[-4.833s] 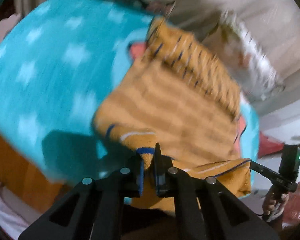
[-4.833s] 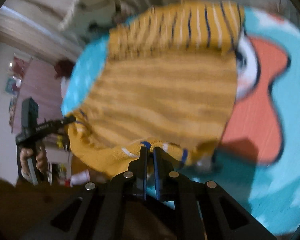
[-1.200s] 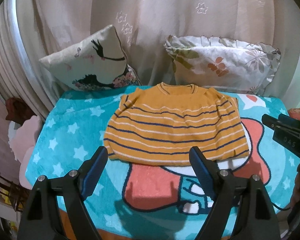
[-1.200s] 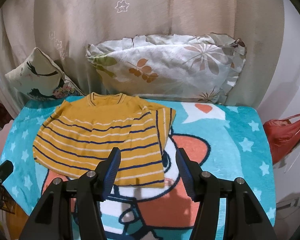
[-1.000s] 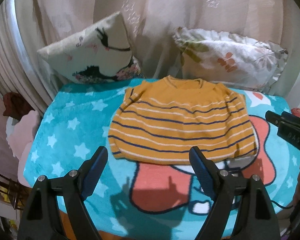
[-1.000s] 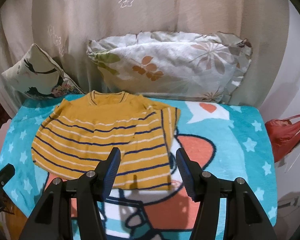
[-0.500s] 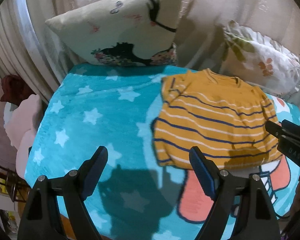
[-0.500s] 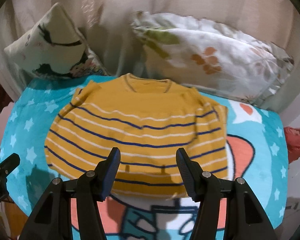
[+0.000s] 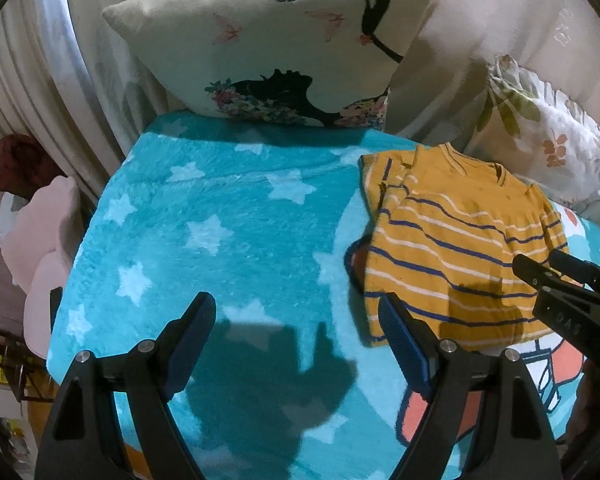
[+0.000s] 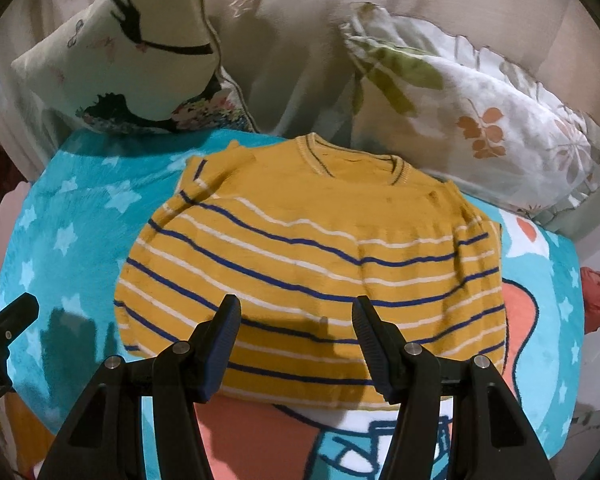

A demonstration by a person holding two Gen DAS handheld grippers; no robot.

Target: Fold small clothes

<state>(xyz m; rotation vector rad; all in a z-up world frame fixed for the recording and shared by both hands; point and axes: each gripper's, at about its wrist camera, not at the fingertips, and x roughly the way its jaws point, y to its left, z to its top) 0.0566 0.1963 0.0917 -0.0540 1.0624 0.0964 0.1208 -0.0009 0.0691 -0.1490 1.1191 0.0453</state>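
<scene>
Left gripper (image 9: 296,330): fingers spread wide and empty, now swung out over the bare blue blanket (image 9: 220,240), left of the sweater, which sat centred between its fingers a second ago.
Sweater (image 10: 312,264): lying flat on the blanket, neck toward the pillows (image 10: 472,120), sleeves tucked in; released by both grippers since the earlier lift.
Right gripper (image 10: 296,330): open, empty, moved in over the sweater's hem.
Meaning: probably lining up the next fold, with the left gripper heading for the left edge.
</scene>
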